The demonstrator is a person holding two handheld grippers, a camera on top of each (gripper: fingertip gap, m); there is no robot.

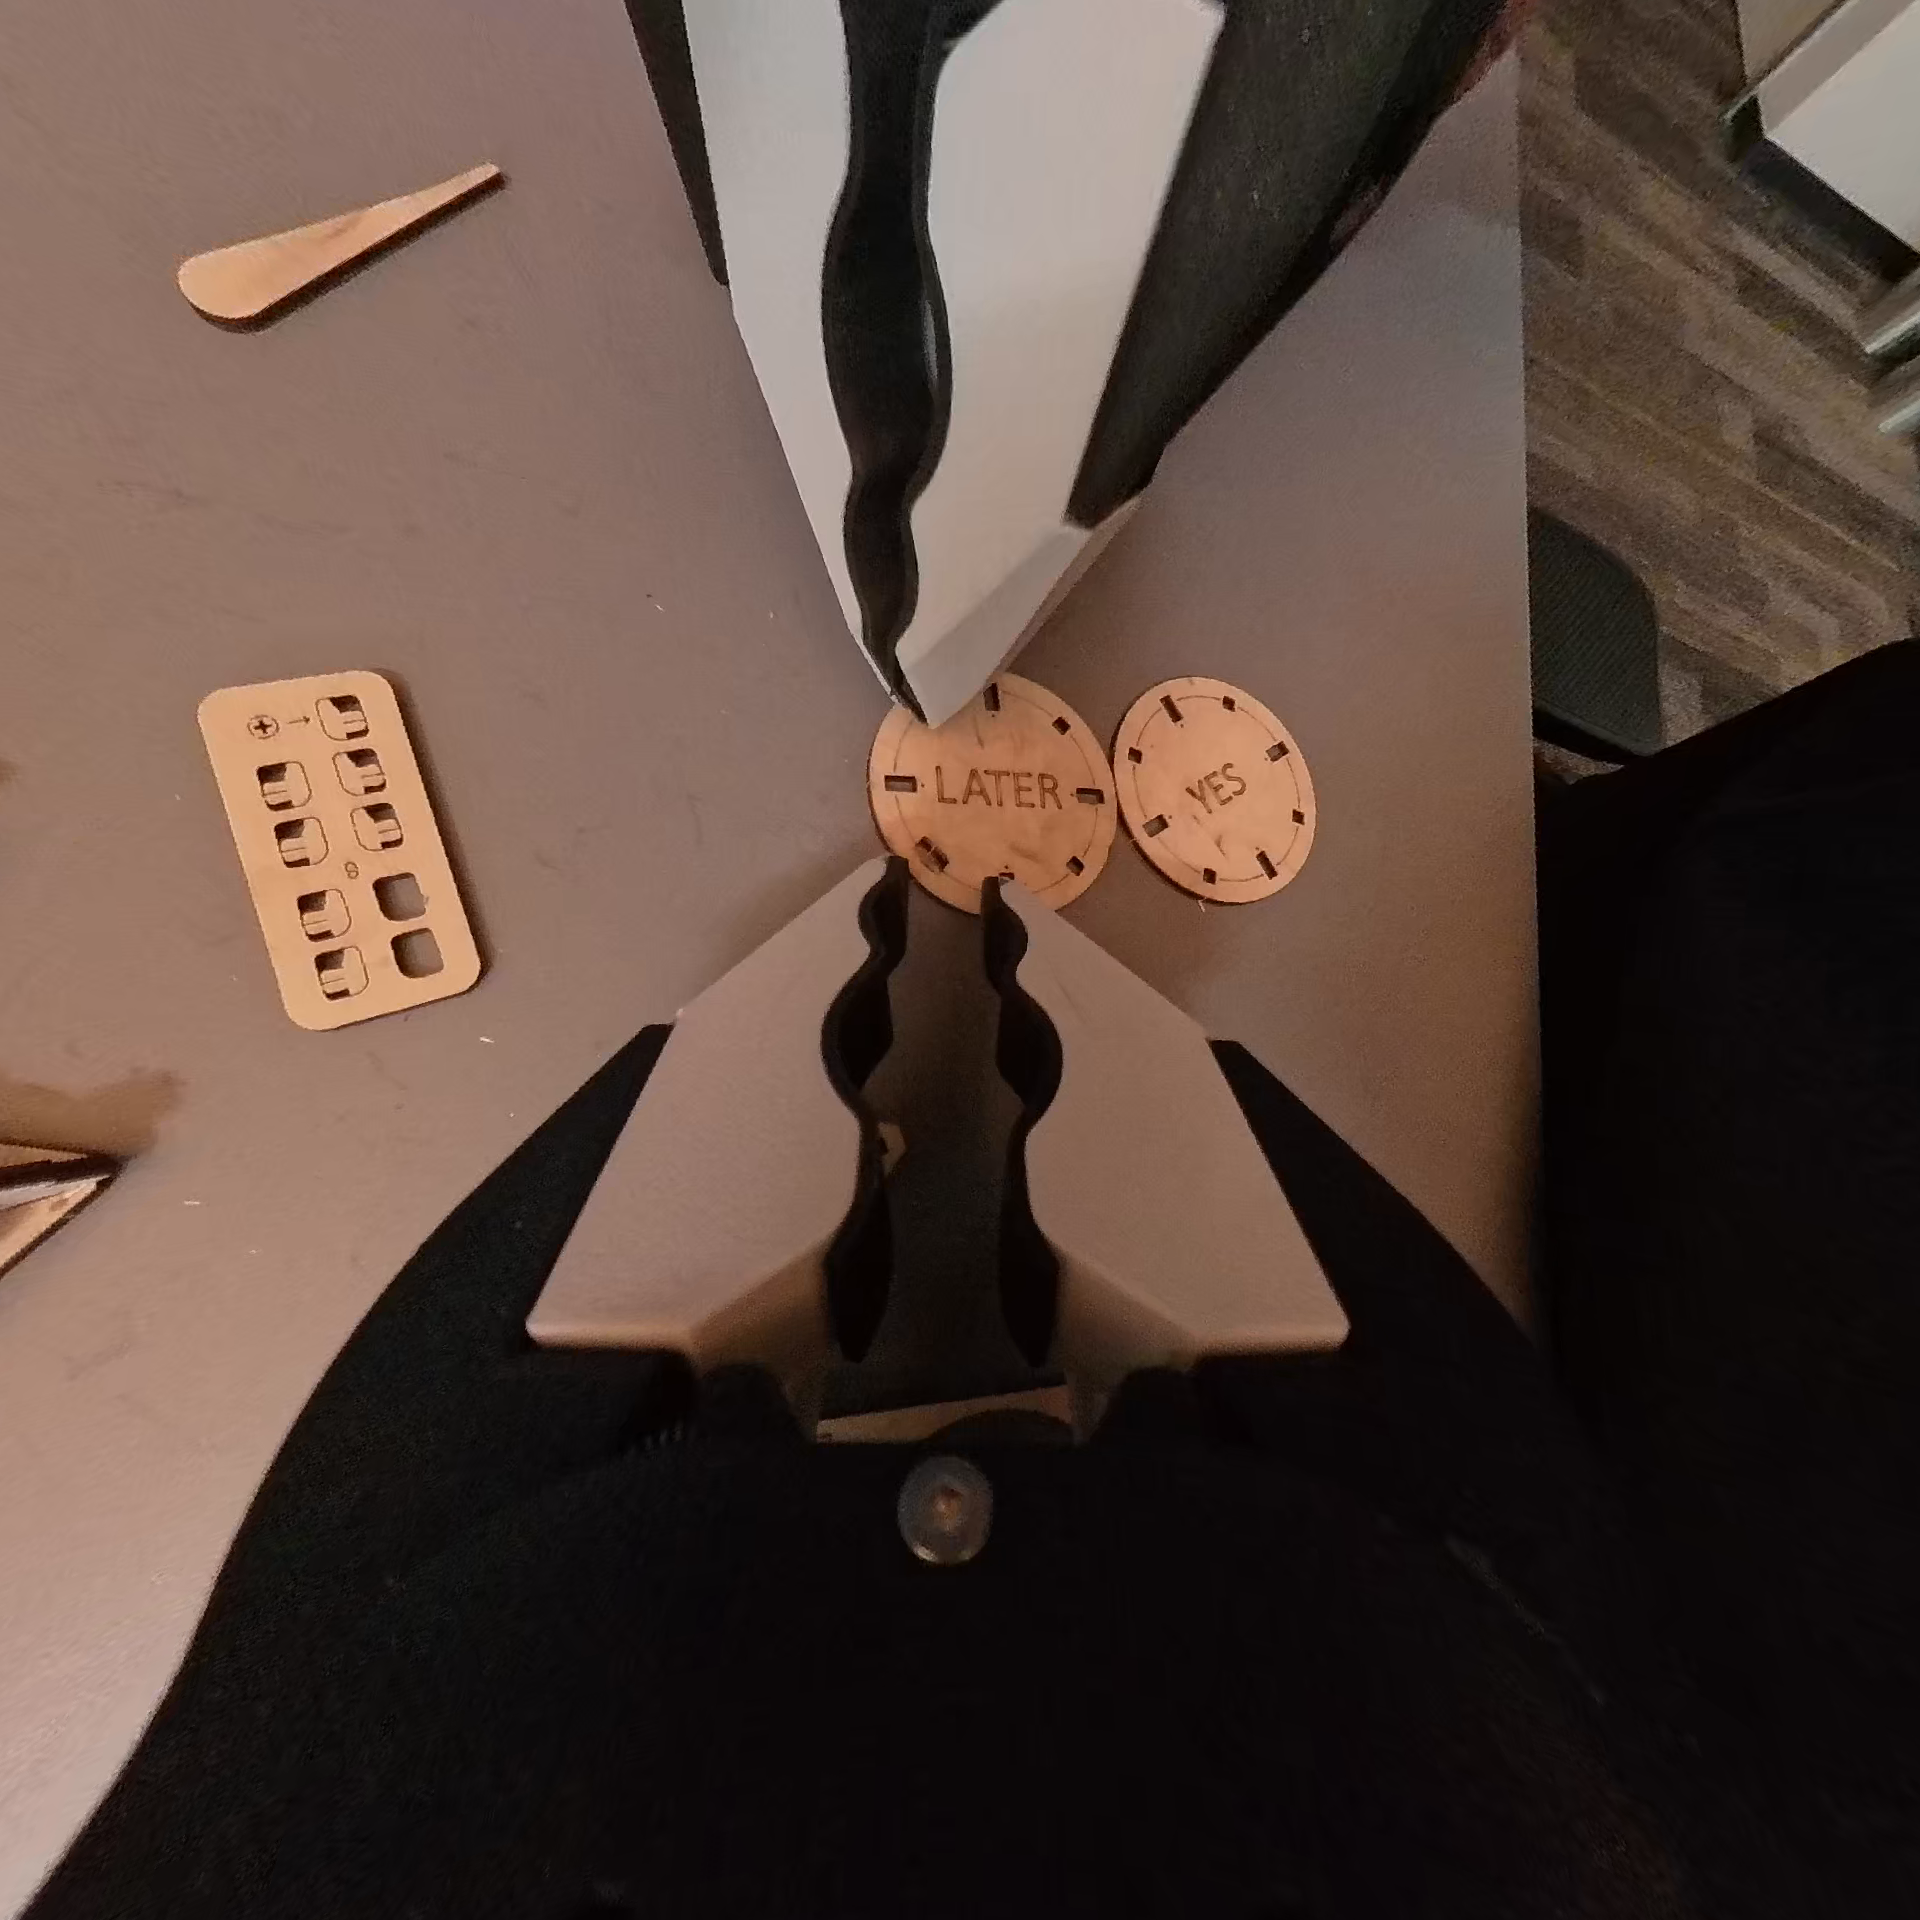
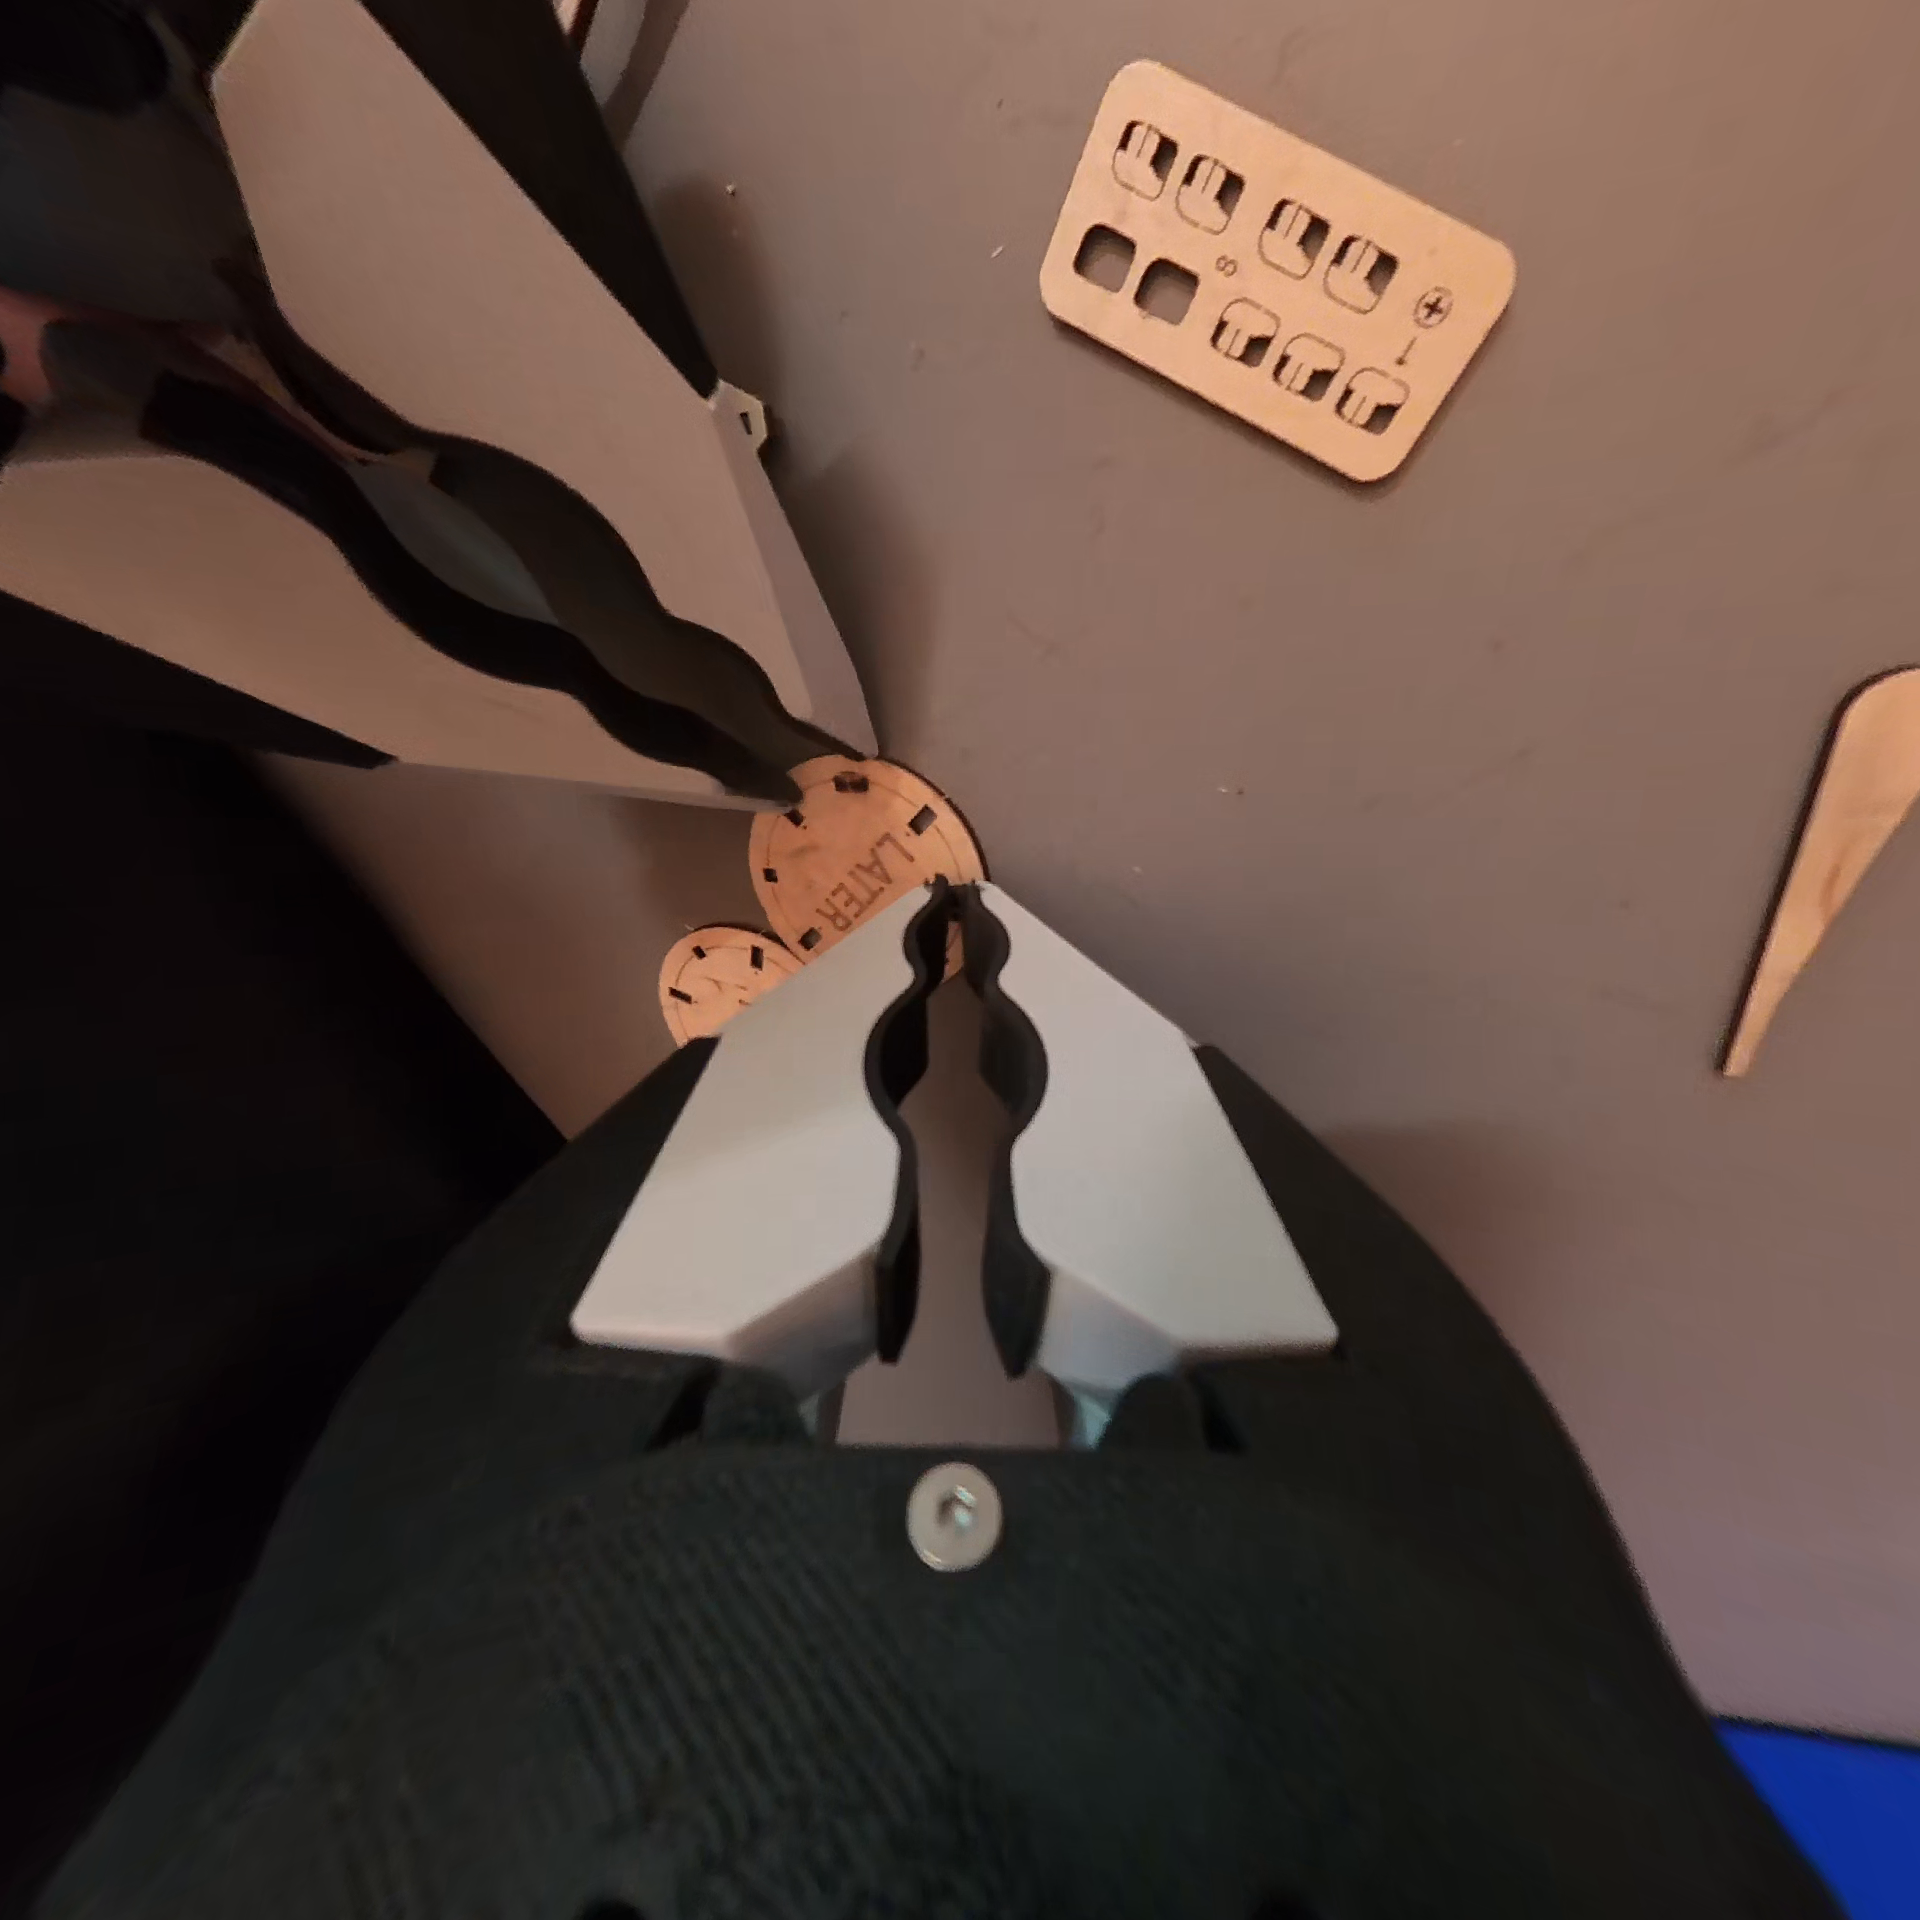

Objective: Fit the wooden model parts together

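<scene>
A round wooden disc [image 1: 992, 795] with engraved lettering lies flat on the grey bench [image 1: 520, 520], a second engraved disc [image 1: 1214, 790] just beside it. The left hand-held gripper [image 1: 943, 883] sits at the first disc's near edge, its tips slightly spread over the rim. The right hand-held gripper [image 2: 951, 888], pressed together, touches the opposite edge. A slotted wooden card [image 1: 338, 847] and a wooden paddle-shaped piece [image 1: 332, 249] lie well apart
</scene>
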